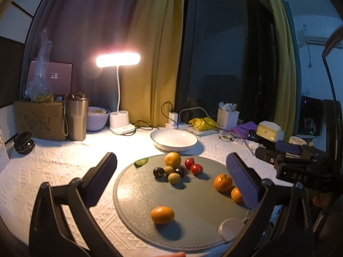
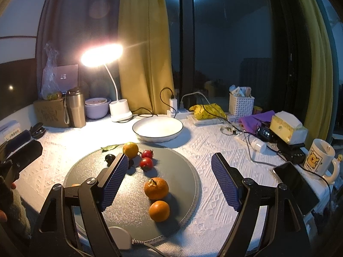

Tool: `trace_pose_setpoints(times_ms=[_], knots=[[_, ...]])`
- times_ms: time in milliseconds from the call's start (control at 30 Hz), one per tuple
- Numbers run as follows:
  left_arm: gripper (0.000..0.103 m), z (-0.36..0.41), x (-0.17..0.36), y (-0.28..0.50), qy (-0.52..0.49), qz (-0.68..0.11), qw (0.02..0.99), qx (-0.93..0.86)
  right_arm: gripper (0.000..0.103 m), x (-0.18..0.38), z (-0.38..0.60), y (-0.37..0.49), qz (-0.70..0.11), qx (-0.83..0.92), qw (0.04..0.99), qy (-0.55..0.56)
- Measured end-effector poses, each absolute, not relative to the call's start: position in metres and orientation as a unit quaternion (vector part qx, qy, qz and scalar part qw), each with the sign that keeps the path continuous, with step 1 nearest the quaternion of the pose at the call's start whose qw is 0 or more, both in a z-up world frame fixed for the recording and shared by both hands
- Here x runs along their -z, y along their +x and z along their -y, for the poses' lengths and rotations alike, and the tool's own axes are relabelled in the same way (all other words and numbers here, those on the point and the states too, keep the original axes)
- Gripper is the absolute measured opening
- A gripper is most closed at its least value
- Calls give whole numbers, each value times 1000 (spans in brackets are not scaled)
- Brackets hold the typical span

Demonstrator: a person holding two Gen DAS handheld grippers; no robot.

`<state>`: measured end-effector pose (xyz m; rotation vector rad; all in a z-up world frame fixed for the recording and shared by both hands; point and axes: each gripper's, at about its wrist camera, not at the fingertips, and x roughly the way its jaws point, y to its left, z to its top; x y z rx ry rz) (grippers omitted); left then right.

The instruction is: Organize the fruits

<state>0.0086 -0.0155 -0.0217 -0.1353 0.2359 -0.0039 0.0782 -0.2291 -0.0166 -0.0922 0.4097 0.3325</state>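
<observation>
A round grey mat (image 1: 193, 220) (image 2: 175, 171) on the white tablecloth holds the fruit. Several oranges lie on it: one near the front (image 1: 162, 214), one at the back (image 1: 172, 159), two at the right (image 1: 223, 182) (image 2: 156, 188) (image 2: 159, 211). Two red fruits (image 1: 193, 166) (image 2: 146, 159), dark plums (image 1: 159, 172) and small brown fruits (image 1: 174, 177) cluster at the back. An empty white bowl (image 1: 174, 139) (image 2: 158, 128) stands behind the mat. My left gripper (image 1: 171, 175) is open and empty above the mat. My right gripper (image 2: 169, 182) is open and empty above the two right oranges.
A lit desk lamp (image 1: 118, 61), a metal tumbler (image 1: 76, 115), a cardboard box (image 1: 40, 118) and a purple bowl (image 1: 96, 118) line the back left. A power strip with cables (image 2: 178, 111), a white basket (image 2: 241, 105), a tissue box (image 2: 287, 128), a mug (image 2: 320, 159) and a phone (image 2: 295, 184) crowd the right. A white puck with a cable (image 2: 119, 237) lies on the mat's front edge.
</observation>
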Motion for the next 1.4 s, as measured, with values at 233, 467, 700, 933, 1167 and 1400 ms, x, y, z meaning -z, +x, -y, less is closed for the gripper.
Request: trace_pose_setpoints(times_ms=[233,467,700,933,1167,1400], knots=[[103,16,46,25,-66,-162,985,5,83,38,231,90,-232,-157,959,-45],[102,17,76,46,-61,-222,973,10,83,71,235,107,-285,-158,945,-41],[99,15,95,61,-60,-266,962,10,79,92,226,114,-319,-190,928,-37],[63,16,113,75,-56,-319,946,13,58,108,215,118,-345,-204,915,-51],[39,17,116,76,-49,-332,942,11,35,116,212,120,-357,-210,908,-64],[39,15,109,76,-59,-335,940,18,35,110,213,119,-350,-206,911,-69]])
